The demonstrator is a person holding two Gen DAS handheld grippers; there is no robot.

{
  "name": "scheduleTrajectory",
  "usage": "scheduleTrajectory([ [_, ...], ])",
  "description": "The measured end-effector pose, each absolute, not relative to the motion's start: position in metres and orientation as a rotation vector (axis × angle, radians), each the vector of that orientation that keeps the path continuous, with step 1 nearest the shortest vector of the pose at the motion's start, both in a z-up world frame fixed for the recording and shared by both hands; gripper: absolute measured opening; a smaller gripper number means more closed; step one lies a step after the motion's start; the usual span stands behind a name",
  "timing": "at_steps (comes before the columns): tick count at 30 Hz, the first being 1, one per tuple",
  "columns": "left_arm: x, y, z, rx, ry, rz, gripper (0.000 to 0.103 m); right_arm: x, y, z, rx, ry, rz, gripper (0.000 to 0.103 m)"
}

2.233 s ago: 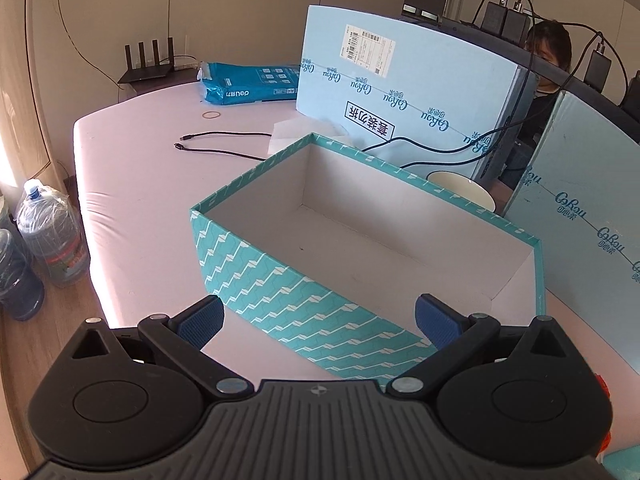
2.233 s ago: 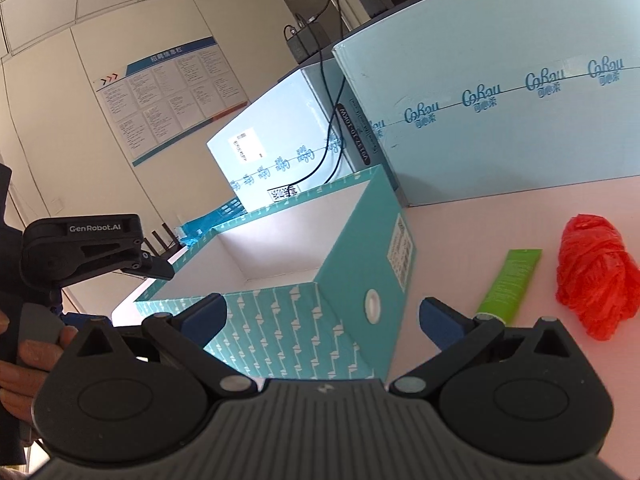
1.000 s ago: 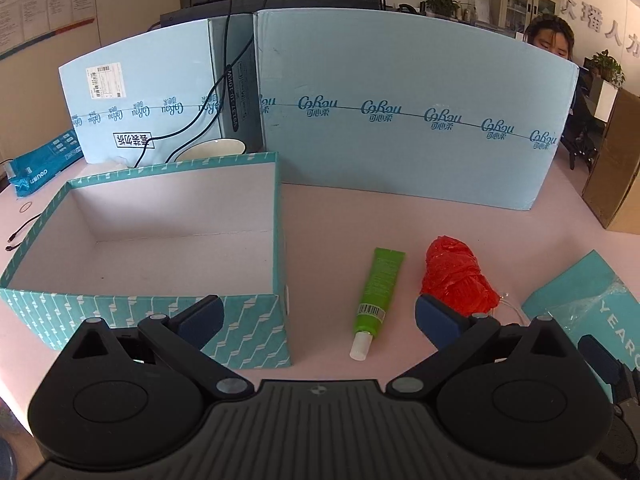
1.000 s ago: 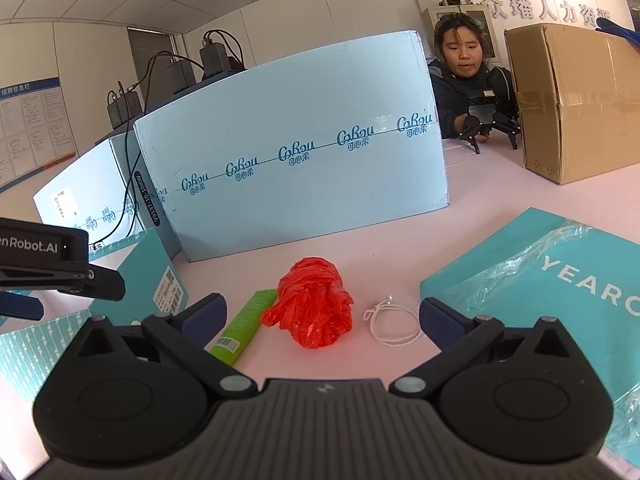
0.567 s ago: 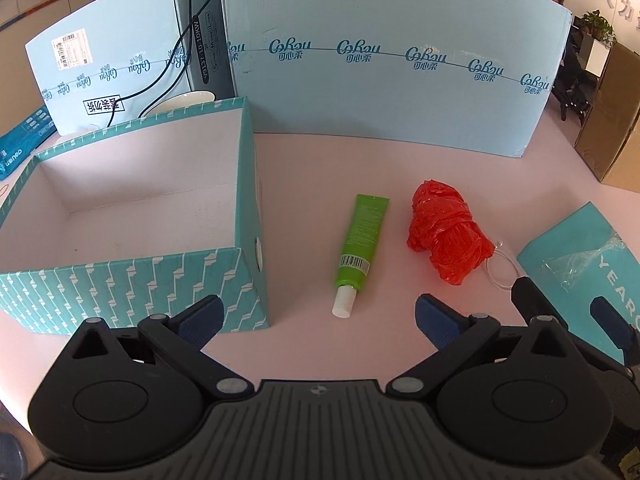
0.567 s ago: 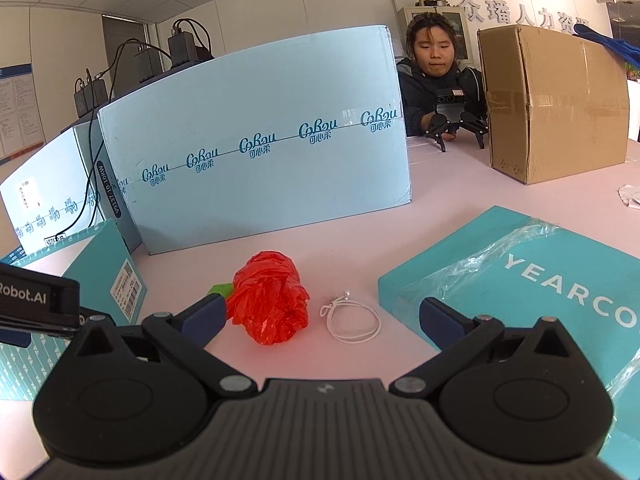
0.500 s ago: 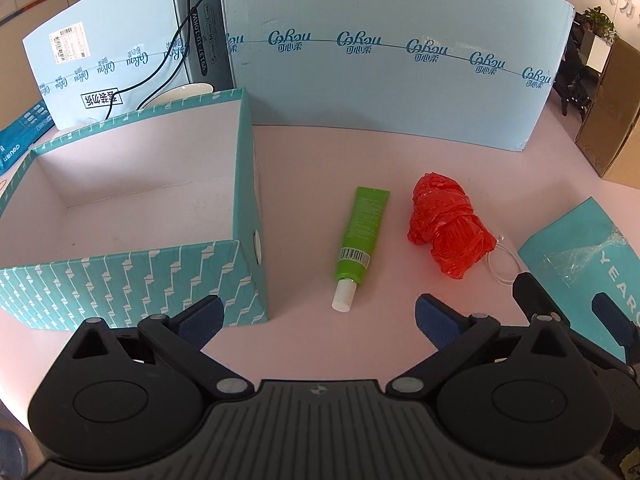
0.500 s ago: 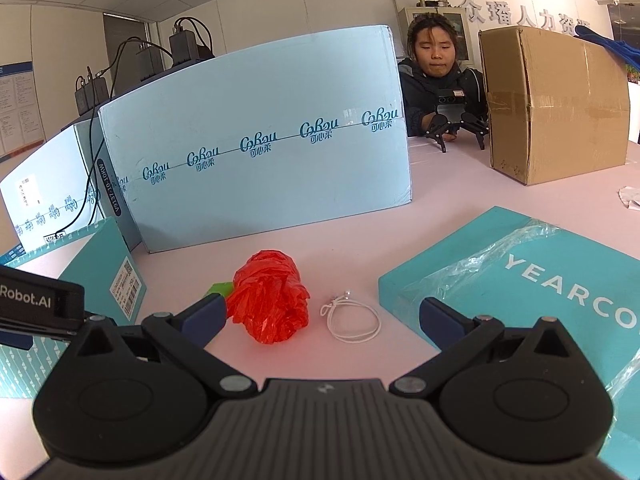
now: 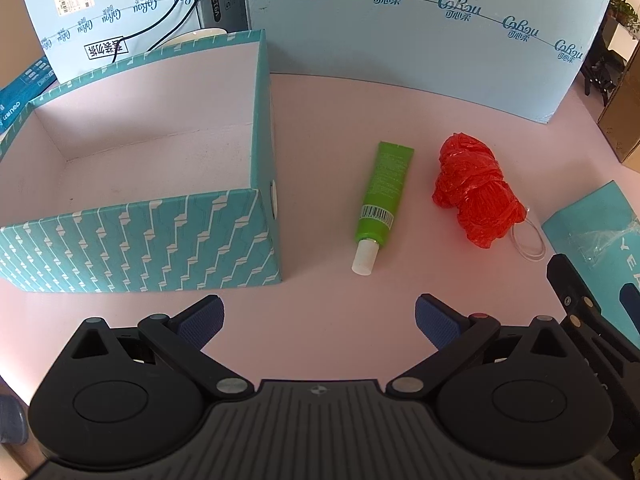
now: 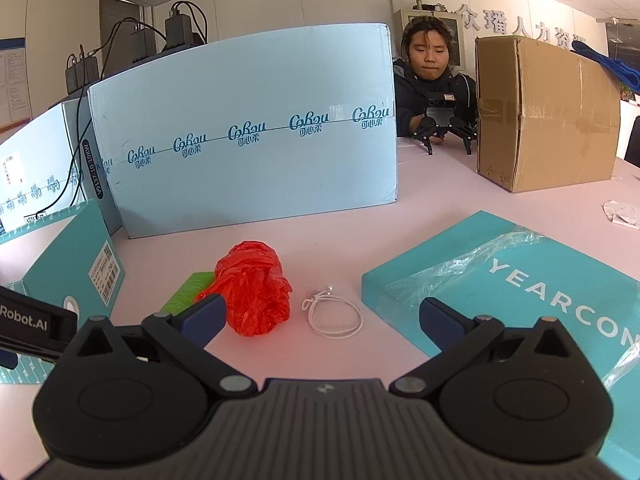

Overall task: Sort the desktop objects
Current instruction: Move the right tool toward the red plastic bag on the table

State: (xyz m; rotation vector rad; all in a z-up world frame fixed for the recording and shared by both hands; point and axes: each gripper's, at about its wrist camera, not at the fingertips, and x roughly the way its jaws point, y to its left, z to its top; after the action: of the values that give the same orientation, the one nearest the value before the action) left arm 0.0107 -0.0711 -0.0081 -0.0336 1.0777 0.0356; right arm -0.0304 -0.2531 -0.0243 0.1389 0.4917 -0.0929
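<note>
An empty teal patterned box (image 9: 140, 240) stands at the left of the pink table. Right of it lie a green tube (image 9: 382, 196) with a white cap, a crumpled red plastic bag (image 9: 474, 194) and a white string loop (image 9: 528, 240). My left gripper (image 9: 318, 318) hovers open in front of the tube, holding nothing. In the right wrist view the red bag (image 10: 252, 292) and the string loop (image 10: 334, 316) lie just ahead of my open right gripper (image 10: 320, 312). The green tube (image 10: 188, 292) is partly hidden behind the bag.
A teal lid (image 10: 520, 276) with clear plastic wrap lies at the right. Tall light-blue cartons (image 10: 244, 160) wall off the back. A brown cardboard box (image 10: 544, 116) stands at the far right, with a seated person (image 10: 432, 92) holding a gripper behind the table.
The left gripper has swung right from over the box, then dropped closer to the tube and bag. The right gripper turned from the box toward the bag and string.
</note>
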Motion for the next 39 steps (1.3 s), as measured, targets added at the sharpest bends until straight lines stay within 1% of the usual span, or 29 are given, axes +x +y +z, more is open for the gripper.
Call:
scheduleTrajectory([
  [13,0.012,-0.062,-0.016,-0.048,1.134,0.08,0.102,-0.023,-0.243,-0.024,0.079,0.538,-0.093,0.103],
  [23,0.013,-0.063,-0.021,-0.044,1.167,0.09,0.102,-0.019,-0.243,-0.024,0.085,0.593,-0.099,0.103],
  [34,0.008,-0.057,-0.005,-0.134,1.075,0.034,0.102,-0.022,-0.246,-0.021,0.107,0.568,-0.093,0.103],
  [39,0.008,-0.057,-0.002,-0.142,1.069,0.023,0.102,-0.023,-0.243,-0.022,0.099,0.573,-0.087,0.103],
])
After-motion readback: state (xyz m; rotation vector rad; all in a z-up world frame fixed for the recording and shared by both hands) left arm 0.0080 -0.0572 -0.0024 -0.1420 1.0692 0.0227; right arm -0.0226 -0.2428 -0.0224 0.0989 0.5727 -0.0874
